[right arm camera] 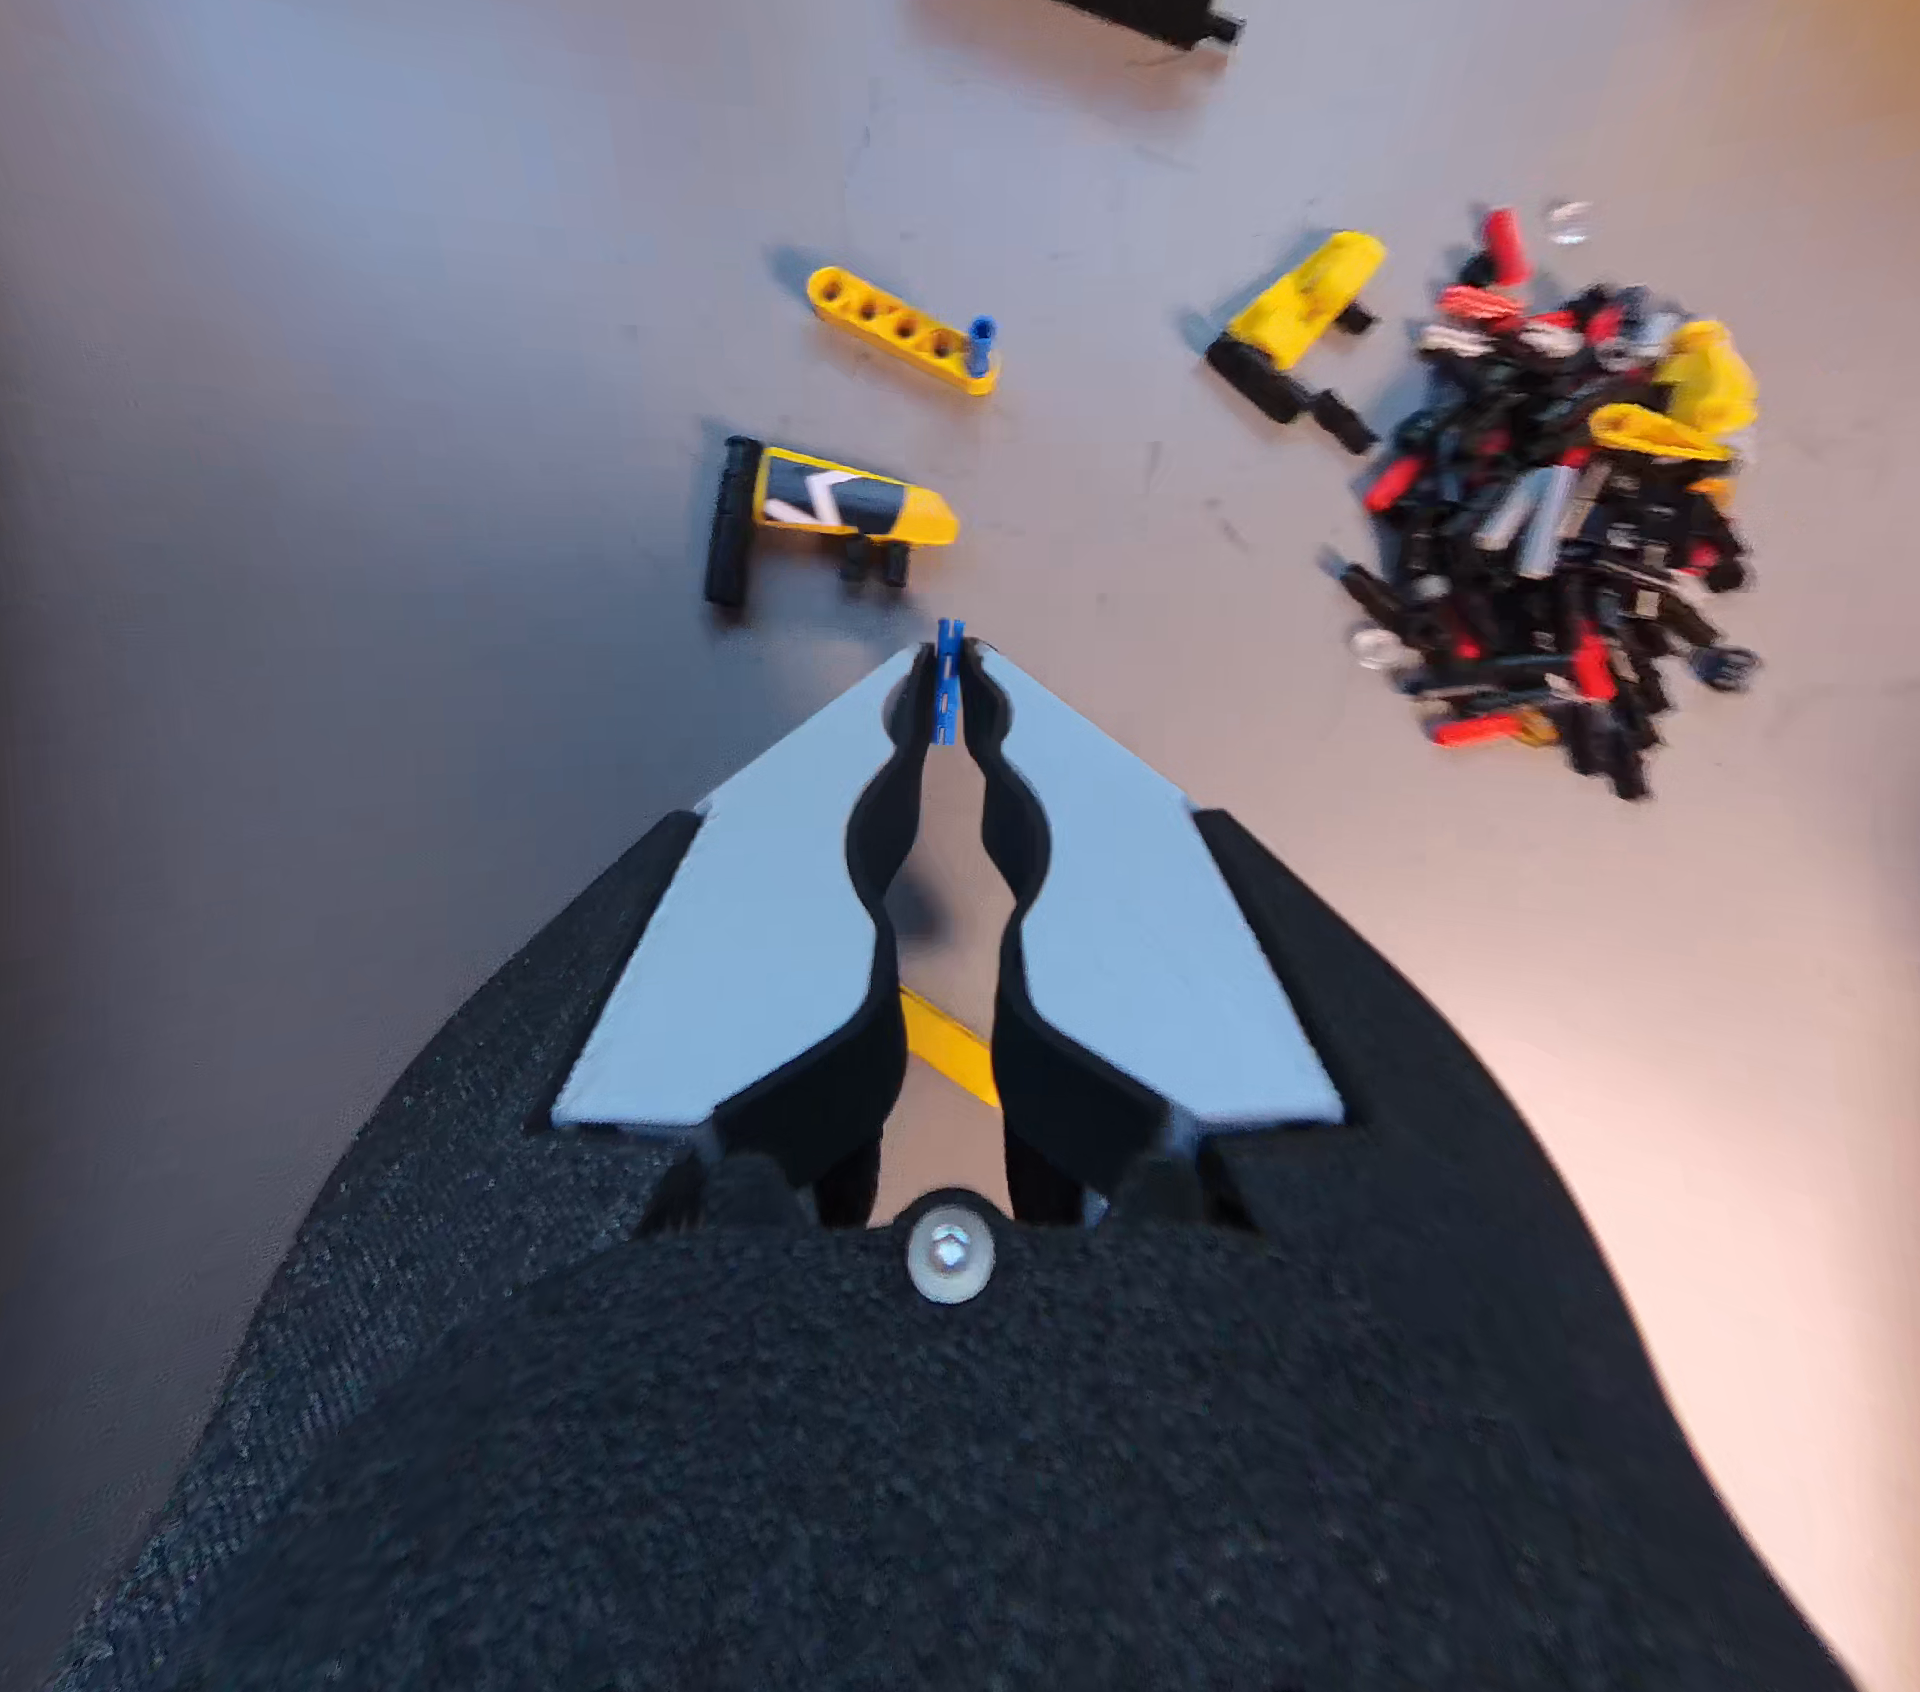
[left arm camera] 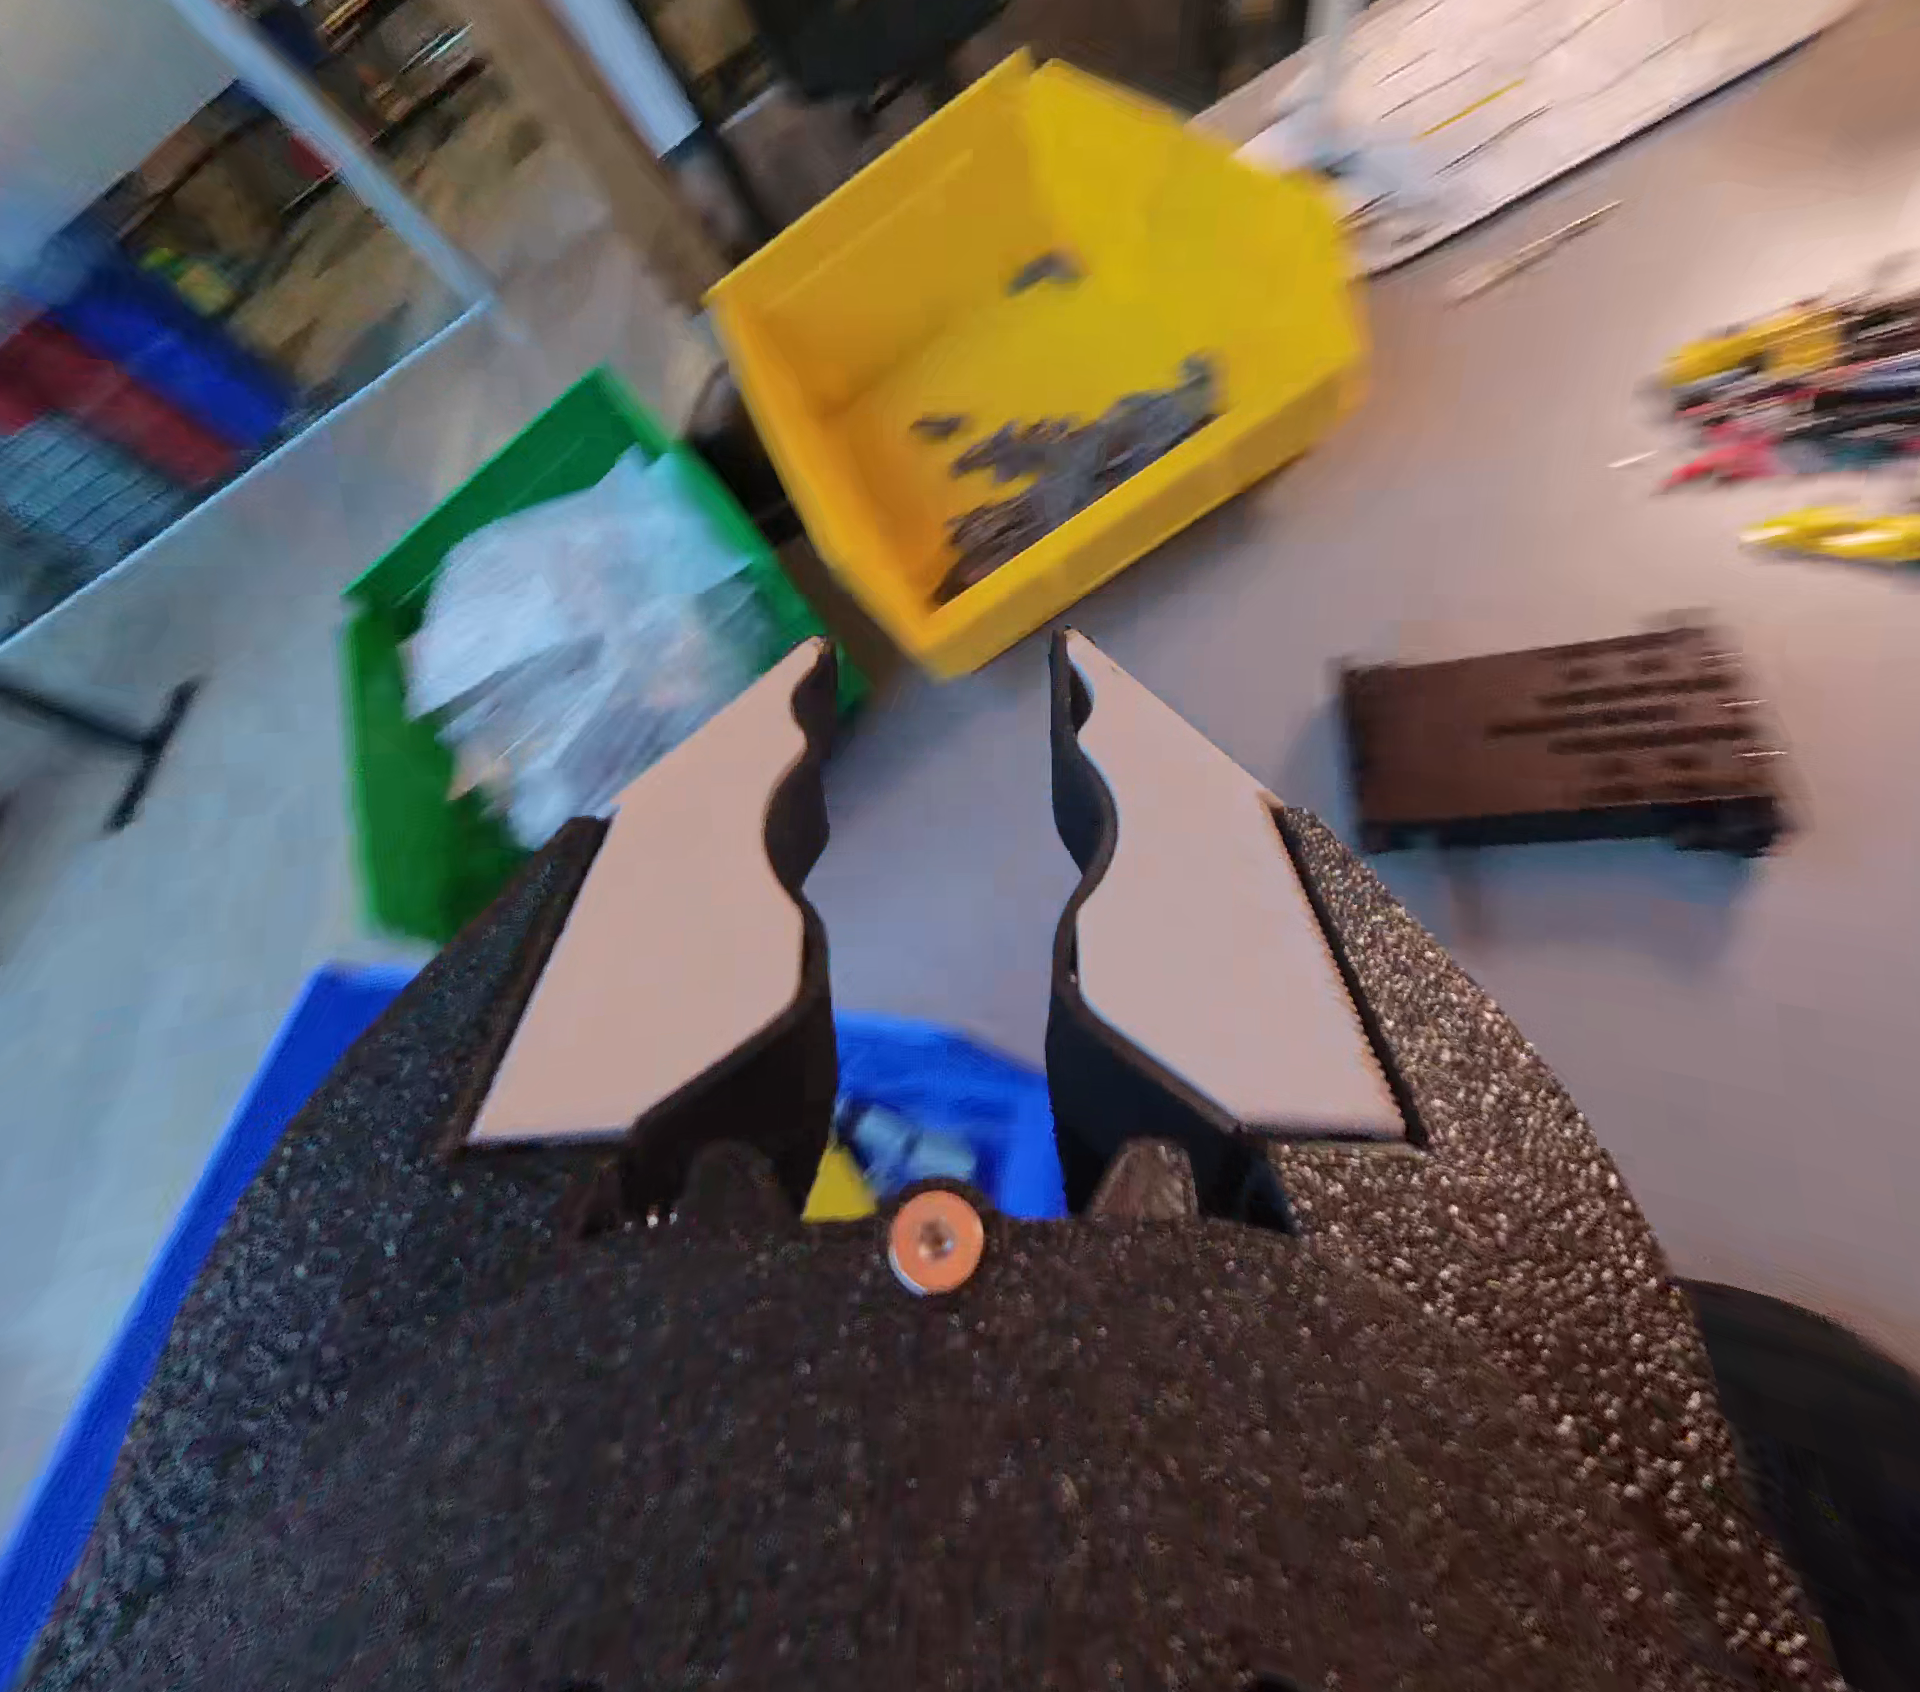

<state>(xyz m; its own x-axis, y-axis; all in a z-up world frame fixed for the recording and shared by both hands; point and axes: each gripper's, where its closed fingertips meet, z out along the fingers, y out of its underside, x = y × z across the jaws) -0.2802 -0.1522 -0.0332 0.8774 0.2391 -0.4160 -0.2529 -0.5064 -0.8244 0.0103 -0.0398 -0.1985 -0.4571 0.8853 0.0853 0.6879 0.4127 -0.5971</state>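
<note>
Right gripper point(right arm camera: 948, 653) pinches small blue plastic pin point(right arm camera: 948, 678) upright at its tips, likely kept clear above grey table point(right arm camera: 416, 292); yellow holed plastic beam point(right arm camera: 900, 329) and yellow-black printed panel piece point(right arm camera: 831, 512) lie just ahead, open room leftward. Left gripper point(left arm camera: 943, 655) spread, empty, over table near yellow plastic bin point(left arm camera: 1039, 354)

Glossy plastic yellow bin point(left arm camera: 1039, 354); smooth matt grey tabletop point(right arm camera: 416, 292)
</note>
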